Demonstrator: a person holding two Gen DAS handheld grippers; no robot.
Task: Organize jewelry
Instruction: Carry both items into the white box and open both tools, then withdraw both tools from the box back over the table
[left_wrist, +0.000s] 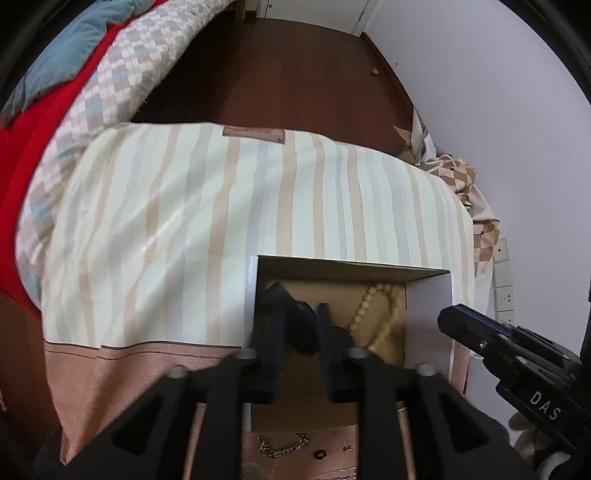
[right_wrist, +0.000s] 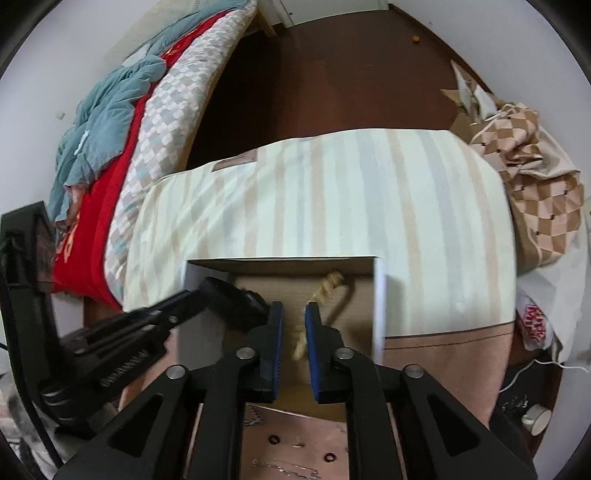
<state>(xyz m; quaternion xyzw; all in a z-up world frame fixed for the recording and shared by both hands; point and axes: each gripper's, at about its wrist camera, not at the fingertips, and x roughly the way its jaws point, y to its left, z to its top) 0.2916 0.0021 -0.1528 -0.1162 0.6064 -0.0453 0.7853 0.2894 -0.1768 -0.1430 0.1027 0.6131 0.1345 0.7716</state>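
An open cardboard box (left_wrist: 428, 295) (right_wrist: 378, 295) sits on the striped cloth. My left gripper (left_wrist: 297, 325) is shut on a black soft item (left_wrist: 295, 314), held over the box's left side; it shows in the right wrist view (right_wrist: 236, 302) too. A cream bead necklace (left_wrist: 364, 306) and a twisted golden rope piece (left_wrist: 388, 325) lie in the box. My right gripper (right_wrist: 293, 325) hovers over the box with its jaws a little apart, the golden rope (right_wrist: 301, 343) showing between them. A chain bracelet (left_wrist: 282, 445) and small rings (right_wrist: 273, 439) lie on the pink surface near me.
The striped table cloth (left_wrist: 221, 206) covers the table. A bed with red and checked covers (right_wrist: 122, 122) stands left. A checked bag (right_wrist: 535, 192) lies right, beside a white wall with sockets (left_wrist: 504, 284). Brown floor (left_wrist: 295, 74) lies beyond.
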